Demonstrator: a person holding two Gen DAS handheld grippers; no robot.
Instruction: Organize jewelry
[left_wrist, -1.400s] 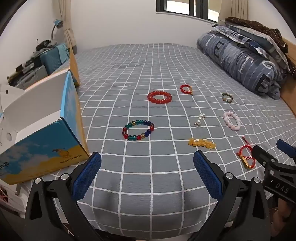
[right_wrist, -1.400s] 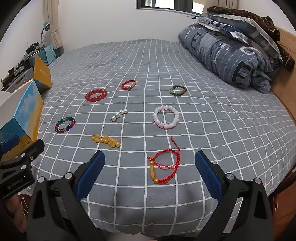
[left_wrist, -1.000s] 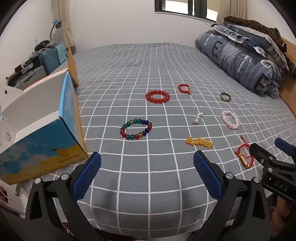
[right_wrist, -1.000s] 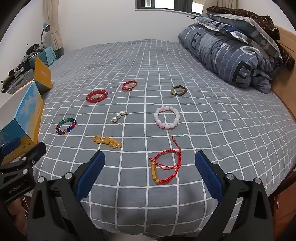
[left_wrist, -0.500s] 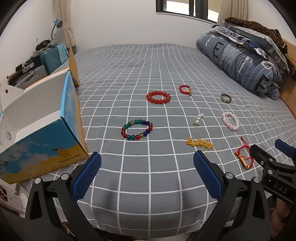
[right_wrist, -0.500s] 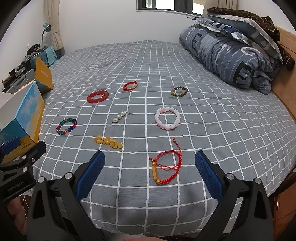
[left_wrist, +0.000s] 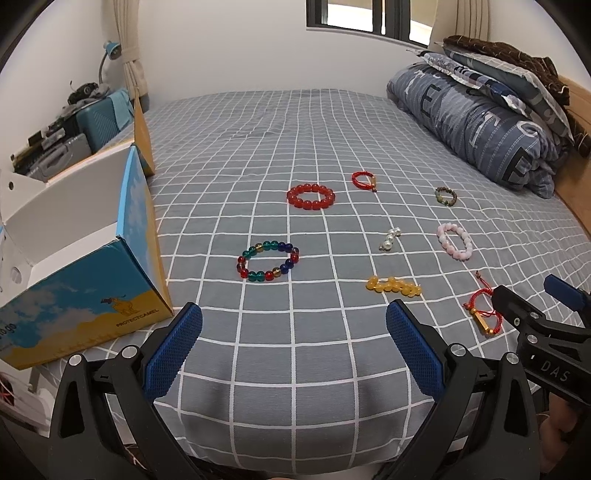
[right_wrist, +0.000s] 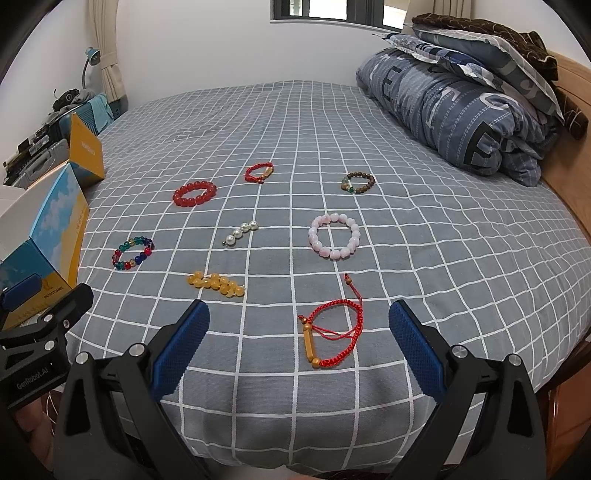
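Blue-yellow "PROTECTCAMEL" box (left_wrist: 92, 295) on bed (left_wrist: 295, 354)

The left gripper (left_wrist: 293, 345) is hovering over the near edge of the bed (left_wrist: 295, 387), its blue-padded fingers (left_wrist: 173, 345) spread wide and holding nothing. Ahead between them a multicolored bead bracelet (left_wrist: 267, 261) is lying, with a red bead bracelet (left_wrist: 311, 197) farther out. Past the right finger a yellow bead strand (left_wrist: 393, 286) is resting, and an open cardboard box (left_wrist: 79, 258) is sitting beyond the left finger.
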